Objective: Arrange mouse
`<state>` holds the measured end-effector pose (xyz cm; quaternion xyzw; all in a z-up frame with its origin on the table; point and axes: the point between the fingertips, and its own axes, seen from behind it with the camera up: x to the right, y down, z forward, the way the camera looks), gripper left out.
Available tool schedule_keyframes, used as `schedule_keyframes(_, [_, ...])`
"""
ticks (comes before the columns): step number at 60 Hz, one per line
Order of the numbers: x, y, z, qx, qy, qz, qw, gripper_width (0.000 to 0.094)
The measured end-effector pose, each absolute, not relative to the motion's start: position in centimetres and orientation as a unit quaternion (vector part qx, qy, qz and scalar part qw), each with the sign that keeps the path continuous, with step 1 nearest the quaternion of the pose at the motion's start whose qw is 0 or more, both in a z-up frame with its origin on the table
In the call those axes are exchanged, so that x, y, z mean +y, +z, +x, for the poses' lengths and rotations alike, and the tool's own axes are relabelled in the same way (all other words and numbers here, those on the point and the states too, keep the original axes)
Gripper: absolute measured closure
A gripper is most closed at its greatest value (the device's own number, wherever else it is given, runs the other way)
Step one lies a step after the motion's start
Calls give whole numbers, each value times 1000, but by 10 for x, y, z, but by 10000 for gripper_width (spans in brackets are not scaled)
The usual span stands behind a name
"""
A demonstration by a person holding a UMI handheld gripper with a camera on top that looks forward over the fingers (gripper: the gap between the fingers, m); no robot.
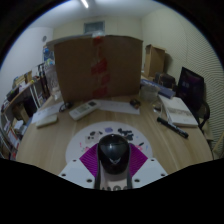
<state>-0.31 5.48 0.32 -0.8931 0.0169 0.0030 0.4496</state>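
A black computer mouse (113, 152) sits between my gripper's (113, 168) two fingers, its rounded back facing the camera. The purple pads (88, 157) press against its left and right sides, so the gripper is shut on it. The mouse is over the near edge of a round wooden table (60, 135). Its underside and whether it touches the table are hidden.
A large cardboard box (97, 65) stands at the table's far side. A white remote-like device (84, 109) and papers (122, 104) lie in front of it. A black stick-shaped object (172, 127) and a notebook (180, 110) lie to the right, with a dark monitor (191, 84) beyond. Cluttered shelves (20, 100) stand at the left.
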Motion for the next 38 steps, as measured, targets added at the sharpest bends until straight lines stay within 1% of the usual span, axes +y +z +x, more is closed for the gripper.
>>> schedule_keyframes(2, [50, -10, -3, 17, -3, -902, 432, 576])
schedule_keyframes(5, [50, -14, -3, 13, -6, -903, 429, 575])
schedule_keyframes(8, [50, -15, -4, 11, -6, -903, 429, 522])
schedule_keyframes(9, [52, -15, -5, 11, -5, -903, 429, 483])
schedule_keyframes(10, [52, -14, -5, 11, -4, -903, 430, 420])
schedule_keyframes(11, [52, -13, -5, 11, -3, -902, 432, 436])
schedule_keyframes(12, [51, -13, -5, 9, -1, -902, 432, 379])
schedule_keyframes(13, [51, -12, -6, 8, 1, -902, 432, 404])
schedule_keyframes(15, [49, -13, -7, 5, 7, -904, 427, 379])
schedule_keyframes(17, [48, -12, -9, 2, 21, -908, 418, 251])
schedule_keyframes(21, [37, -2, -17, -3, 51, -910, 411, 41])
schedule_keyframes(23, [30, 8, -19, -7, 62, -907, 416, 95])
schedule_keyframes(25, [22, 19, -17, -10, 69, -905, 419, 103])
schedule_keyframes(27, [11, 31, -14, -12, 76, -902, 424, 92])
schedule_keyframes(38, [-54, 92, 24, -1, 112, -890, 441, 99])
